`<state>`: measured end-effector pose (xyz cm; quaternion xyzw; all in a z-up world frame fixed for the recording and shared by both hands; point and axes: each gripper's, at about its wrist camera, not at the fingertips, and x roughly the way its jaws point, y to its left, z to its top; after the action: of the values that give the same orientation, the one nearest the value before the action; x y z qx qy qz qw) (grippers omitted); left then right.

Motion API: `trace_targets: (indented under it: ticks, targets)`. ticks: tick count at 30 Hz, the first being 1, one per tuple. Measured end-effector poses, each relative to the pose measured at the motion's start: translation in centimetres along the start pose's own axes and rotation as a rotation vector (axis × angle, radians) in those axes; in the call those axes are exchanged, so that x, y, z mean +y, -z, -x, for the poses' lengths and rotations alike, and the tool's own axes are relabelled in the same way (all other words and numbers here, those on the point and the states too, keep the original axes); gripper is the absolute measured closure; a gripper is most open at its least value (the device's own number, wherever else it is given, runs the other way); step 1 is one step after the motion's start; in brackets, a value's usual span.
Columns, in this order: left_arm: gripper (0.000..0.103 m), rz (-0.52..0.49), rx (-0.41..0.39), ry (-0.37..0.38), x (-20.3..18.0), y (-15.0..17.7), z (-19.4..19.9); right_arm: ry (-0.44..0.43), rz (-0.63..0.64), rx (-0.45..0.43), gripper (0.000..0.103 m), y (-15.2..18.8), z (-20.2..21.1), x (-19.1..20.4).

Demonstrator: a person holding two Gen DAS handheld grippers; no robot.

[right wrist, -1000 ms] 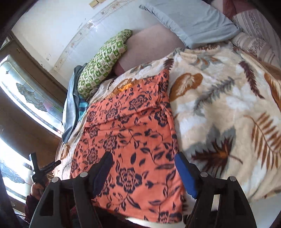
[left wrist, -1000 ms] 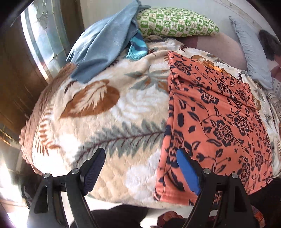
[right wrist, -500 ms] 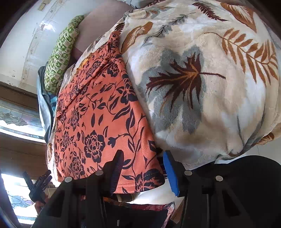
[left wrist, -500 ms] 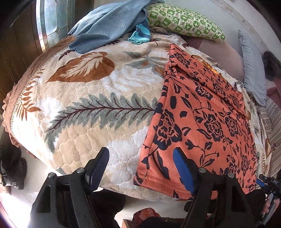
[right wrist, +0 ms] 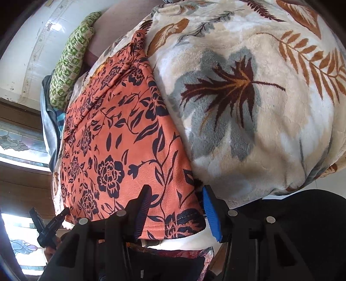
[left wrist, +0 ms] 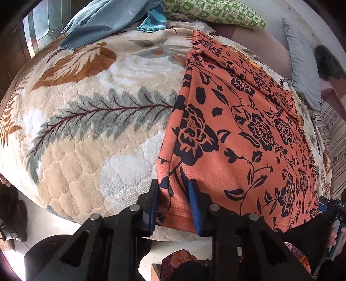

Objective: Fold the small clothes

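An orange garment with a dark floral print (left wrist: 237,134) lies flat on a leaf-patterned blanket (left wrist: 90,121) on a bed. My left gripper (left wrist: 173,201) sits at the garment's near left corner, its jaws narrowed around the hem with a small gap still showing. In the right wrist view the same garment (right wrist: 116,147) fills the left side. My right gripper (right wrist: 175,207) straddles the near right corner of the hem, jaws apart. Each gripper shows small in the other's view, the right one (left wrist: 330,207) and the left one (right wrist: 47,224).
A blue cloth (left wrist: 108,19) and a green patterned pillow (left wrist: 216,10) lie at the far end of the bed. A grey pillow (left wrist: 302,64) lies at the far right. The blanket (right wrist: 248,97) hangs over the bed's near edge above the floor.
Both grippers moved in to the garment's near hem. The left jaws narrowed around the left corner. The right jaws now straddle the right corner.
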<state>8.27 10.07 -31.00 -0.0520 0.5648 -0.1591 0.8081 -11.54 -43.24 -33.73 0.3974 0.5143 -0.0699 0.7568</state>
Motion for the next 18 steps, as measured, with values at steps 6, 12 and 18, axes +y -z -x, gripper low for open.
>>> trace_targets:
  ticks: [6, 12, 18]
  targets:
    - [0.052, -0.008, 0.014, 0.001, -0.2, 0.0, 0.0, 0.017, -0.01, -0.022, 0.052, -0.3, 0.9, -0.5]
    - [0.078, -0.06, -0.007, -0.024, -1.7, 0.4, -0.4, 0.037, -0.006, 0.027, 0.052, -0.2, -1.0, -0.3]
    - [0.095, -0.04, -0.025, 0.057, -1.1, 0.2, 0.3, 0.117, 0.078, 0.072, 0.092, 0.7, -2.5, 1.1]
